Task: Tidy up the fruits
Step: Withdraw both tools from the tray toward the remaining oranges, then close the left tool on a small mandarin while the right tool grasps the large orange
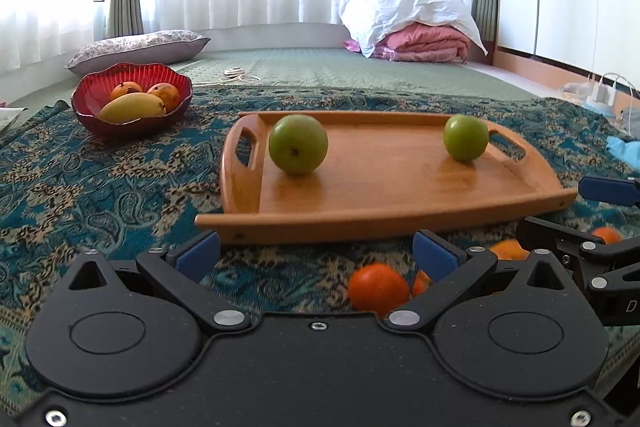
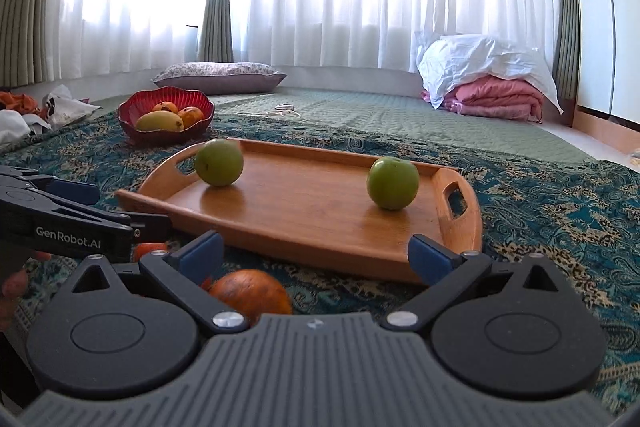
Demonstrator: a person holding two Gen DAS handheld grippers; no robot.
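wooden tray (image 1: 384,187) on patterned cloth (image 1: 100,179): two green fruits (image 1: 298,143) on it, well apart. red bowl (image 1: 132,99) with mangoes (image 1: 132,108) beyond tray's left end. oranges (image 1: 378,290) near tray's front edge. left gripper (image 1: 316,255) and right gripper (image 2: 316,255) both spread wide, holding nothing.

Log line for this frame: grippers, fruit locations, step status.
left gripper open, empty | right gripper open, empty | two green fruits on wooden tray | mangoes in red bowl | oranges on cloth, unpicked
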